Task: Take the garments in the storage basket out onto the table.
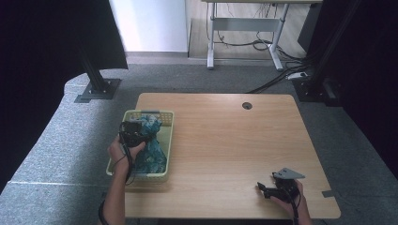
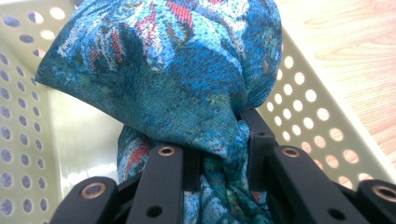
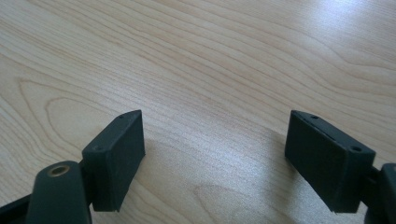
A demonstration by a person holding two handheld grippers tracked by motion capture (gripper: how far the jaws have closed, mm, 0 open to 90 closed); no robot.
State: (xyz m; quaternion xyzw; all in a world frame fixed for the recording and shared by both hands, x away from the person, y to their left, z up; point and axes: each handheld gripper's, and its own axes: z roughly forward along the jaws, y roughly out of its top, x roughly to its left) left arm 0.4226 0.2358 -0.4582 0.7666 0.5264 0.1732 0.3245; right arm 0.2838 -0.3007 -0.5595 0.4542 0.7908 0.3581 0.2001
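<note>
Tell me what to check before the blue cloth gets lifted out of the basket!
1. Left gripper pinching the blue cloth: ok, the jaws squeeze a bunched fold.
2. Whole cloth gathered in the grip: not ok, most of it lies loose in the basket.
3. Cloth free of the basket's holes: cannot tell, the lower part is hidden.
4. Right gripper out of the way: ok, it sits at the table's near right corner.
5. Right gripper ready to help: ok, jaws wide apart, nothing between them.
</note>
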